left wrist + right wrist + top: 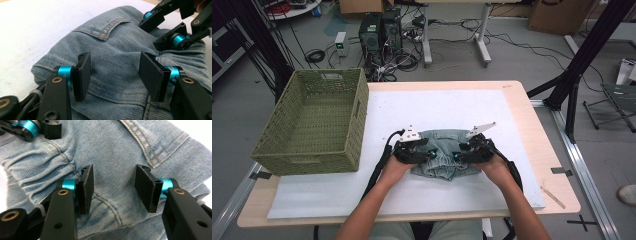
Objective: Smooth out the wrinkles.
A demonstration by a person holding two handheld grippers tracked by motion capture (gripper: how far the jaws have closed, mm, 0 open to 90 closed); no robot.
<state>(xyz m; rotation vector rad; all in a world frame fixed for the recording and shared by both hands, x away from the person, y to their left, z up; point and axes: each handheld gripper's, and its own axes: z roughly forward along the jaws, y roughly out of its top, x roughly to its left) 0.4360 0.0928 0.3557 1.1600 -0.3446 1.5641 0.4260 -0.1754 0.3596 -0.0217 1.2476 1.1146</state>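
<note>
A folded pair of pale blue denim shorts [443, 139] lies on the white sheet near the table's front. My left gripper [430, 154] rests over the left side of the denim, jaws open, pads apart above the cloth [115, 50]; in the left gripper view its tips [115, 72] straddle a flat stretch below a stitched pocket edge. My right gripper [456, 155] sits over the right side, also open, and in its own view [113, 187] the pads stand either side of a seam. Neither pair of pads pinches the fabric. The two grippers face each other, close together.
A green woven basket [307, 162] stands at the table's left, nothing visible inside. The white sheet [437, 102] covers most of the wooden table [557, 175]. Computers and cables lie on the floor behind; black frame legs rise at the right.
</note>
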